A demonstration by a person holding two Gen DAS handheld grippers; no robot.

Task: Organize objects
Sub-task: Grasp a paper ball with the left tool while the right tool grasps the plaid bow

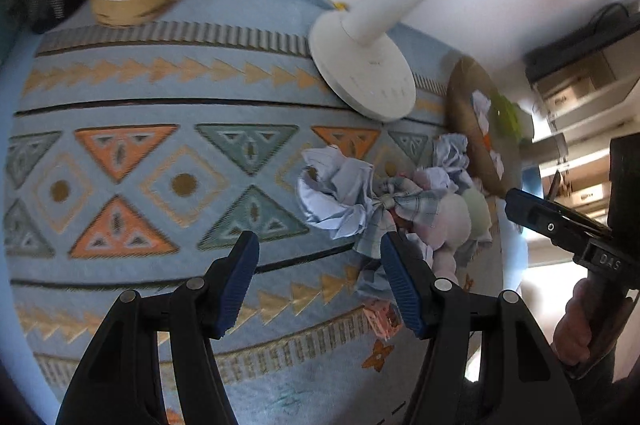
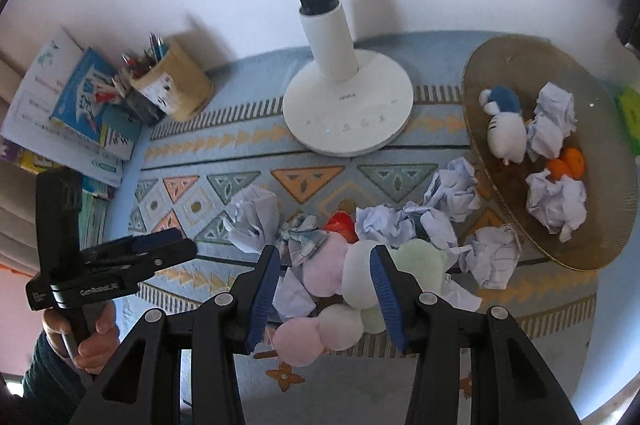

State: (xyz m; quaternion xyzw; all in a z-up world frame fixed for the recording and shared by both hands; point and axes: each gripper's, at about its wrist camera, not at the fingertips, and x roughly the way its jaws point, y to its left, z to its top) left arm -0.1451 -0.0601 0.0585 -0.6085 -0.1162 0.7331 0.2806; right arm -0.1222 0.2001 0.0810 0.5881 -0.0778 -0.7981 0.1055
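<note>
A pile of crumpled paper balls [image 2: 404,225], a plaid cloth bow [image 2: 302,237] and a pastel plush toy [image 2: 352,277] lies on the patterned blue mat [image 2: 240,161]. My right gripper [image 2: 325,295] is open, jaws on either side of the plush, just above it. My left gripper [image 1: 318,281] is open and empty over the mat, left of the pile; it also shows in the right wrist view [image 2: 160,249]. The paper balls [image 1: 336,193], bow [image 1: 394,203] and plush [image 1: 448,225] show in the left wrist view. A brown round tray [image 2: 600,233] holds paper balls, a small plush and oranges.
A white lamp base [image 2: 348,109] stands at the back of the mat. A pen holder [image 2: 176,85] and books [image 2: 76,109] sit at the back left. A small pink item [image 1: 382,319] lies on the mat near my left gripper. Shelves [image 1: 580,93] are to the right.
</note>
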